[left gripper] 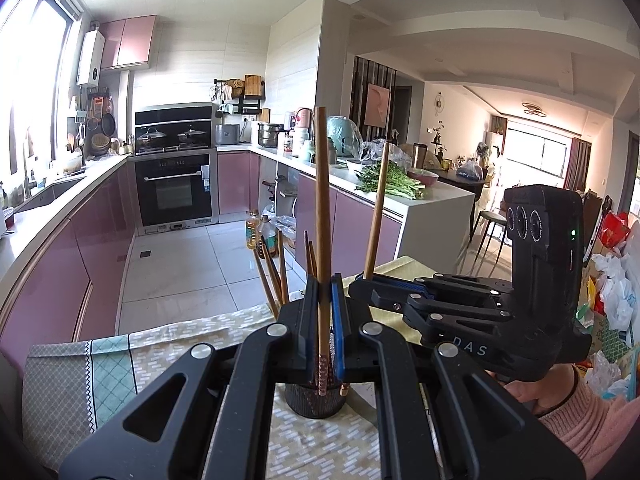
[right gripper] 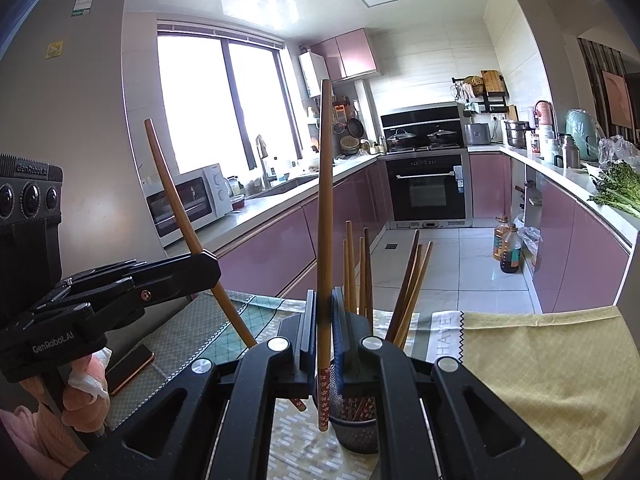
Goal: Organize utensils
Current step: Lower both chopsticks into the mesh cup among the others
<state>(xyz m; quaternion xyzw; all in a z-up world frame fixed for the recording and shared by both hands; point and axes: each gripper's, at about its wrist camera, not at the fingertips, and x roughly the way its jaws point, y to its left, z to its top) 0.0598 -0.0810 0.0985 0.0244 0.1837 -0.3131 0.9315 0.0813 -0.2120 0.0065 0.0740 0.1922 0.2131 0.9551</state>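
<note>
My left gripper (left gripper: 323, 300) is shut on a long wooden chopstick (left gripper: 322, 200). It stands nearly upright, with its patterned end just over the dark mesh holder (left gripper: 316, 404). My right gripper (right gripper: 324, 312) is shut on a second upright chopstick (right gripper: 325, 200), whose patterned end hangs beside the holder (right gripper: 356, 432). Several more chopsticks (right gripper: 356, 264) stand in the holder and lean outwards. In the right wrist view, the left gripper (right gripper: 208, 264) comes in from the left with its tilted chopstick (right gripper: 180, 208). In the left wrist view, the right gripper (left gripper: 360, 280) comes in from the right.
The holder stands on a table laid with patterned cloths (left gripper: 100, 380) and a yellow cloth (right gripper: 540, 360). A phone (right gripper: 132, 364) lies at the table's left edge. A person's hand (right gripper: 86, 384) grips the left tool. Pink kitchen cabinets and a tiled floor lie beyond the table.
</note>
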